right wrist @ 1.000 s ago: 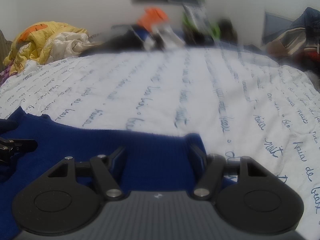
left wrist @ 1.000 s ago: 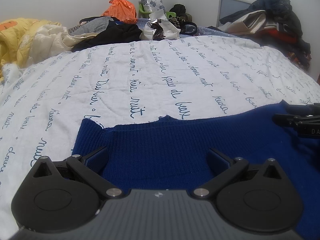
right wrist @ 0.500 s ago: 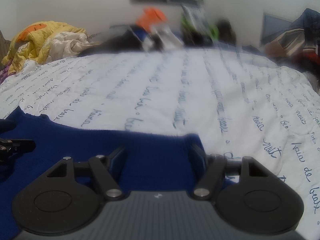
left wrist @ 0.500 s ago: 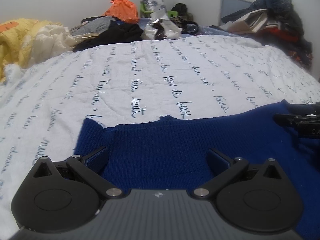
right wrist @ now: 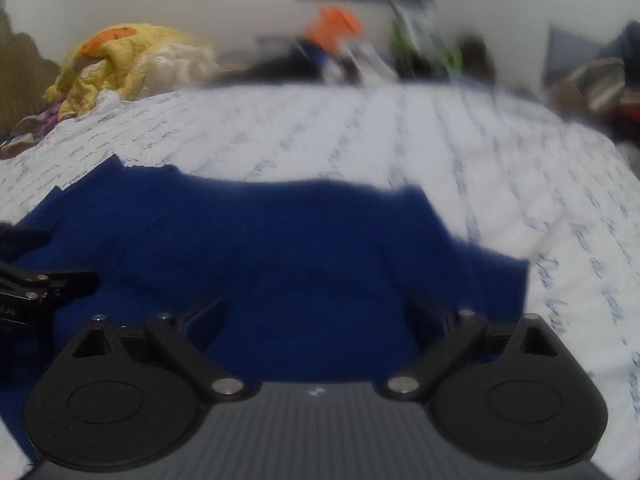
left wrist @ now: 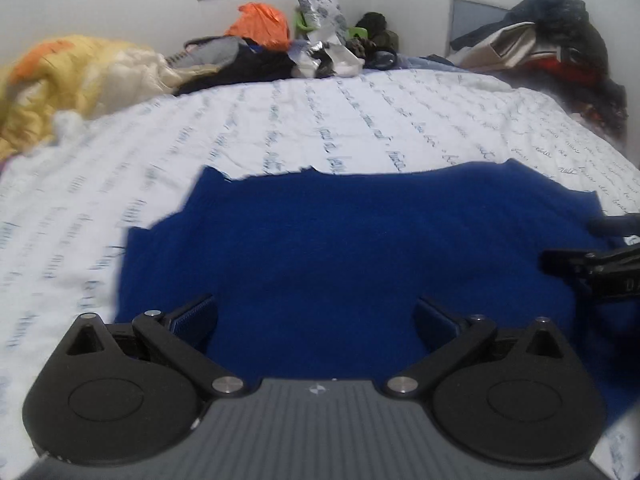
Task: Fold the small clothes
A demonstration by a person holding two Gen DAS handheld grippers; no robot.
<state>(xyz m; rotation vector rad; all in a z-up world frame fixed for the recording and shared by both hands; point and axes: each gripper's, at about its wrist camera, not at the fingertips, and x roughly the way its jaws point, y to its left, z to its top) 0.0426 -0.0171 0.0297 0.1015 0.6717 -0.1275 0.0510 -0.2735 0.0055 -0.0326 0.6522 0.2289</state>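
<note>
A dark blue knit garment (left wrist: 340,248) lies spread on the white bedspread with blue script (left wrist: 320,132); it also fills the middle of the right wrist view (right wrist: 280,248). My left gripper (left wrist: 316,316) is open, low over the garment's near left part, nothing between its fingers. My right gripper (right wrist: 314,316) is open, low over the garment's near right part, also empty. The right gripper shows at the right edge of the left wrist view (left wrist: 592,264); the left gripper shows at the left edge of the right wrist view (right wrist: 44,284). The right wrist view is blurred.
A yellow quilt (left wrist: 72,68) is heaped at the far left. Clothes, an orange bag (left wrist: 260,24) and clutter line the far edge by the wall. A pile of dark clothes (left wrist: 560,44) sits at the far right.
Both grippers have pulled back and up, so much more of the blue garment shows in front of them. Both stay open.
</note>
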